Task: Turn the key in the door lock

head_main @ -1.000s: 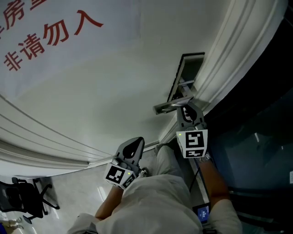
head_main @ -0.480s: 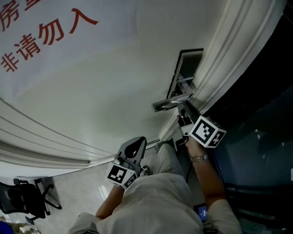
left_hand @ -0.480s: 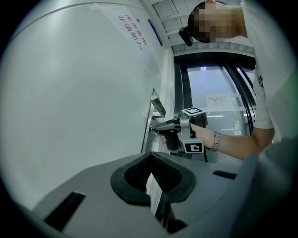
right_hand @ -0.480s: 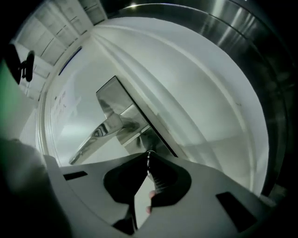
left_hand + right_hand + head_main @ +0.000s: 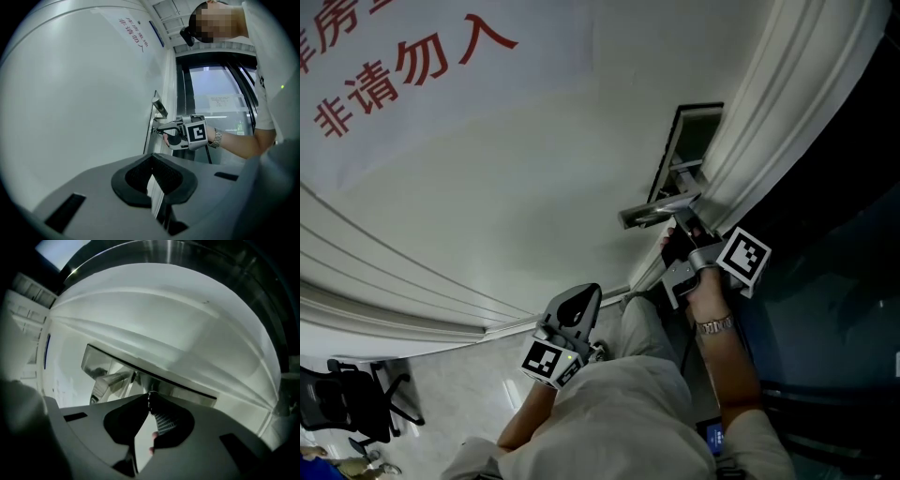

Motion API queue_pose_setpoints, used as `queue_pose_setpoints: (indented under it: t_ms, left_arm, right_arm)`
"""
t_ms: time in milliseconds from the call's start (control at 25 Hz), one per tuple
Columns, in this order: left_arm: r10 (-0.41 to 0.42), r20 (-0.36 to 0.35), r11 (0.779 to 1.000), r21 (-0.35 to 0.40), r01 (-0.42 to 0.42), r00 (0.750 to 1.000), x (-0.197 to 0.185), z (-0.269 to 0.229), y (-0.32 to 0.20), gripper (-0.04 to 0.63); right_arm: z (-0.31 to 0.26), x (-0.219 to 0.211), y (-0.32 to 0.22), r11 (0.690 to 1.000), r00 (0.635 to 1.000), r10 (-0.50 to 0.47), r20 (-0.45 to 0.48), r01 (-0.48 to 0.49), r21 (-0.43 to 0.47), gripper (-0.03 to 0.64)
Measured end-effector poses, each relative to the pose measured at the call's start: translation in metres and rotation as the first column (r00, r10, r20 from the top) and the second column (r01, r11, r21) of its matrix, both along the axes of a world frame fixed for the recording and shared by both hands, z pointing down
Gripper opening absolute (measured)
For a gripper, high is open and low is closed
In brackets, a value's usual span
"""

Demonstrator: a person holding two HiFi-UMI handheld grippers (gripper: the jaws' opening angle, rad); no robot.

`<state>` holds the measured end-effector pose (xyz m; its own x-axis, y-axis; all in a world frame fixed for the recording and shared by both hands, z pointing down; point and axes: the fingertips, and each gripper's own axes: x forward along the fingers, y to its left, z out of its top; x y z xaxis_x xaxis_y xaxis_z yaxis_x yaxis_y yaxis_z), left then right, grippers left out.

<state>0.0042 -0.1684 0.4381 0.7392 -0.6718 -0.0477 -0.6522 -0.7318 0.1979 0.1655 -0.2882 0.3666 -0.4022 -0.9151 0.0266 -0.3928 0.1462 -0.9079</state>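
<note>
1. In the head view the white door (image 5: 534, 169) fills the picture from 9 to 12 o'clock. The moulded door frame (image 5: 787, 103) runs down from 1 o'clock towards the centre, with dark glass (image 5: 834, 309) beyond it at 3 o'clock.
2. The right gripper (image 5: 675, 232) works in the tight corner just under the lever handle (image 5: 661, 210), close beside the frame, with little room on either side. Its marker cube (image 5: 742, 255) sits at 4 o'clock of the handle.
3. The left gripper (image 5: 579, 298) hangs at 6 o'clock, well apart from the lock plate (image 5: 689, 141). There is open floor at 8 o'clock, apart from an office chair (image 5: 358, 412).
4. In the right gripper view the right gripper's tips are pinched on the key (image 5: 150, 395). It shows only as a thin glint at the tips, just below the steel lock plate, and its blade and the keyhole are hidden. These jaws have just been easing open a little, with the key between them.
5. In the left gripper view the left gripper's (image 5: 151, 158) tips are pressed together with nothing between them.
6. The head view cuts off the red lettering (image 5: 403, 80) at 11 o'clock, and the person's torso hides the floor at 6 o'clock.
7. Only the left gripper view shows the right gripper (image 5: 159, 131) side-on, with its tips against the door edge below the handle. Only the right gripper view shows the key. The head view hides the right gripper's tips in shadow under the handle.
</note>
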Motion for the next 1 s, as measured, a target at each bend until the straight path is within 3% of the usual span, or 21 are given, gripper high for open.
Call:
queue_pose_setpoints:
  t_ms: [160, 240, 280, 320, 360, 480, 560, 720, 800, 880, 1000]
  left_arm:
    - [-0.003, 0.004, 1.0, 0.005, 0.003, 1.0, -0.001, -0.001, 0.002, 0.003]
    - [-0.007, 0.007, 1.0, 0.004, 0.007, 1.0, -0.002, 0.001, 0.002, 0.003]
    - [-0.009, 0.007, 1.0, 0.003, 0.009, 1.0, -0.002, 0.002, 0.002, 0.003]
    - [-0.009, 0.006, 1.0, 0.003, 0.009, 1.0, -0.002, 0.002, 0.002, 0.003]
    - [-0.008, 0.004, 1.0, 0.005, 0.008, 1.0, -0.001, 0.001, 0.002, 0.003]
    - [0.002, 0.002, 1.0, 0.015, -0.002, 1.0, 0.002, -0.001, 0.002, 0.003]
    - [0.005, 0.004, 1.0, 0.018, -0.005, 1.0, 0.003, -0.002, 0.003, 0.003]
    - [0.008, 0.005, 1.0, 0.028, -0.009, 1.0, 0.002, -0.005, 0.003, 0.003]
    - [0.01, 0.012, 0.999, 0.039, -0.011, 1.0, 0.003, -0.006, 0.003, 0.003]
    - [0.008, 0.016, 0.999, 0.047, -0.009, 1.0, 0.003, -0.008, 0.003, 0.003]
    - [0.01, 0.021, 0.999, 0.043, -0.011, 1.0, 0.002, -0.007, 0.005, 0.003]
  right_arm:
    - [-0.001, -0.009, 0.004, 0.992, 0.968, -0.074, -0.239, 0.097, 0.084, 0.048]
    - [0.005, -0.017, 0.01, 0.985, 0.919, -0.102, -0.38, 0.147, 0.09, 0.135]
    - [0.008, -0.018, 0.012, 0.983, 0.872, -0.096, -0.481, 0.159, 0.093, 0.146]
    - [0.009, -0.017, 0.015, 0.981, 0.801, -0.069, -0.595, 0.162, 0.104, 0.152]
    - [0.009, -0.014, 0.018, 0.98, 0.704, -0.023, -0.71, 0.158, 0.124, 0.153]
    - [0.002, -0.003, 0.026, 0.966, 0.326, 0.144, -0.934, 0.16, 0.205, 0.153]
    - [-0.002, -0.003, 0.029, 0.954, 0.095, 0.217, -0.972, 0.192, 0.232, 0.153]
    - [-0.003, -0.011, 0.028, 0.941, -0.285, 0.282, -0.916, 0.271, 0.205, 0.153]
    - [-0.002, -0.014, 0.024, 0.936, -0.443, 0.307, -0.842, 0.301, 0.183, 0.153]
    - [-0.002, -0.019, 0.022, 0.928, -0.561, 0.34, -0.755, 0.331, 0.172, 0.153]
    - [0.0, -0.024, 0.018, 0.915, -0.662, 0.379, -0.647, 0.372, 0.155, 0.152]
